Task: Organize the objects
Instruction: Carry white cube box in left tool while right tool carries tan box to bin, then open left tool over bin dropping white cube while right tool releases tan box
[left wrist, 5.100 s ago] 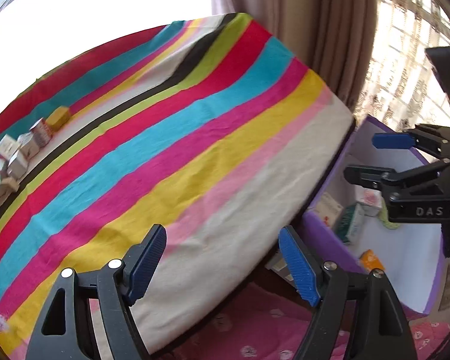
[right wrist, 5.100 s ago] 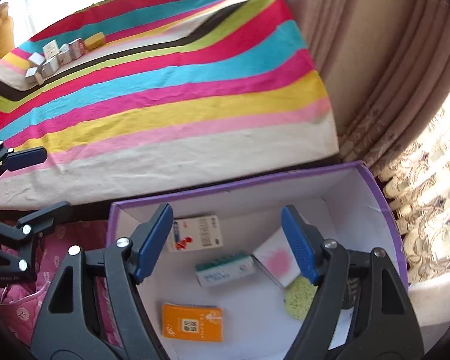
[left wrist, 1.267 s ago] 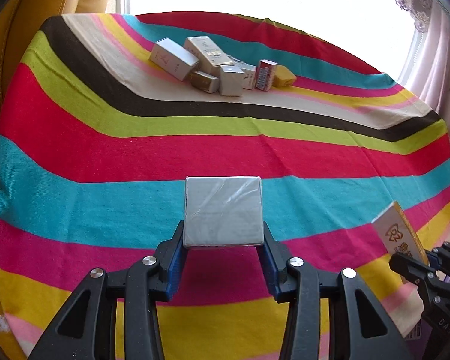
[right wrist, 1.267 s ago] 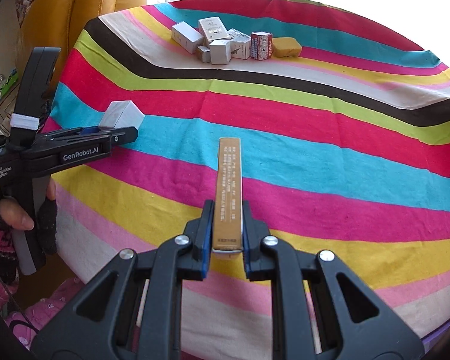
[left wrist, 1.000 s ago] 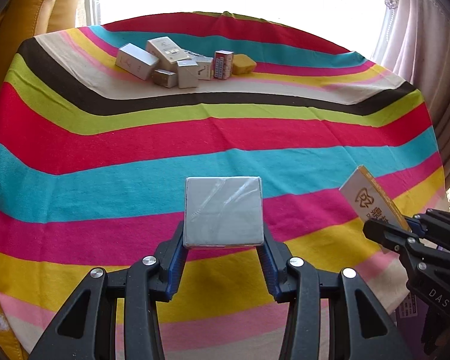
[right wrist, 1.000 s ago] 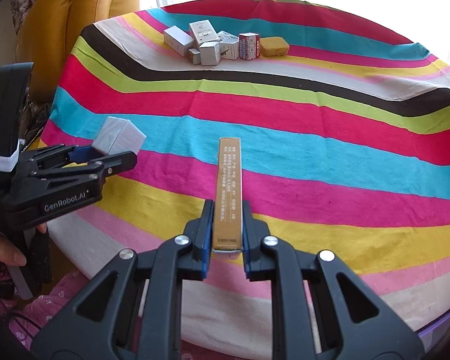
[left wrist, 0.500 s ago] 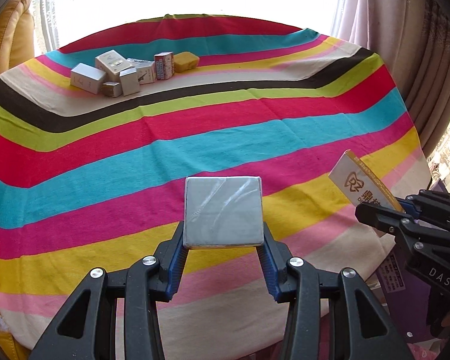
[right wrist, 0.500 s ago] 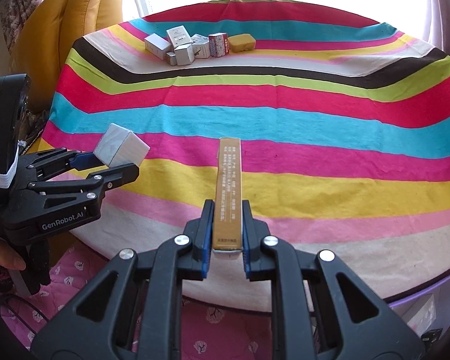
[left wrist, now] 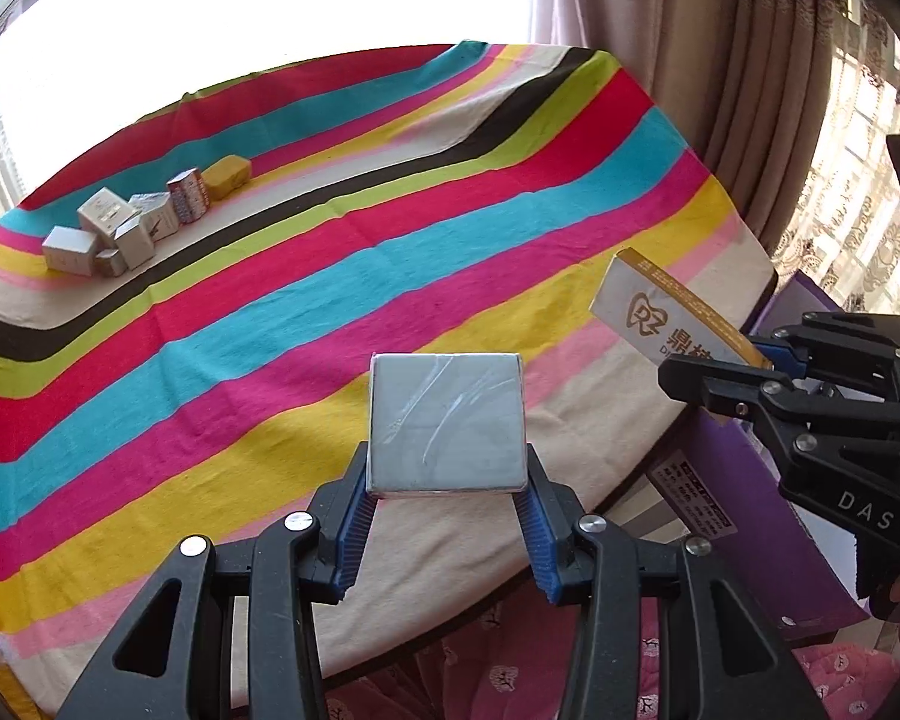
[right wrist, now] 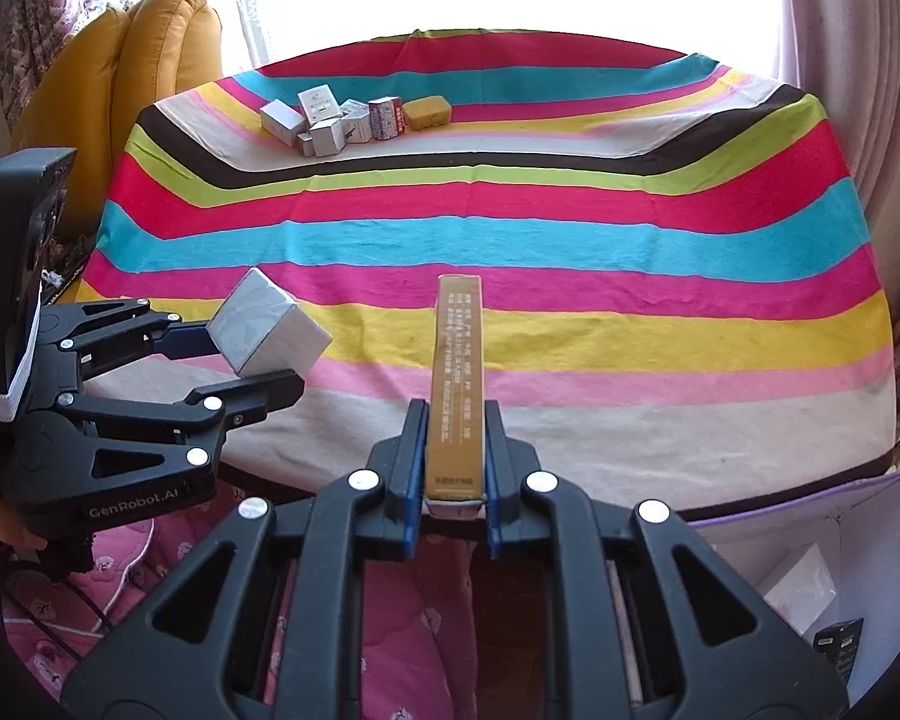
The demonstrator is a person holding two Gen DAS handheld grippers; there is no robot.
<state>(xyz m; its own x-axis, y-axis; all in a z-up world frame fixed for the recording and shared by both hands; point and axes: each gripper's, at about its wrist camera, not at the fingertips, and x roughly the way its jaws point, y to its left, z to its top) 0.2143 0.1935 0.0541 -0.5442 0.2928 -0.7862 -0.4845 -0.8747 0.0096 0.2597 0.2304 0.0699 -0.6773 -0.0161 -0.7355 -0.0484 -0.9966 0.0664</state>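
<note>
My left gripper (left wrist: 447, 516) is shut on a silver-grey box (left wrist: 446, 422), held above the near edge of the striped table (left wrist: 330, 276). The same box (right wrist: 267, 331) and left gripper (right wrist: 234, 360) show at the left of the right wrist view. My right gripper (right wrist: 450, 480) is shut on a thin gold-edged white box (right wrist: 455, 384), seen edge-on. In the left wrist view that flat box (left wrist: 660, 318) sticks up from the right gripper (left wrist: 744, 366). Several small boxes (right wrist: 336, 114) and a yellow sponge (right wrist: 427, 111) lie at the table's far side.
A purple bin (right wrist: 870, 576) with a white inside stands on the floor at the table's right, holding a white box (right wrist: 801, 588). A yellow leather chair (right wrist: 120, 72) stands at the far left. Curtains (left wrist: 720, 90) hang on the right. Pink patterned fabric (right wrist: 402, 630) lies below.
Both grippers have drawn back from the table's middle towards its near right edge, still holding their boxes. The purple bin has come into view at the right.
</note>
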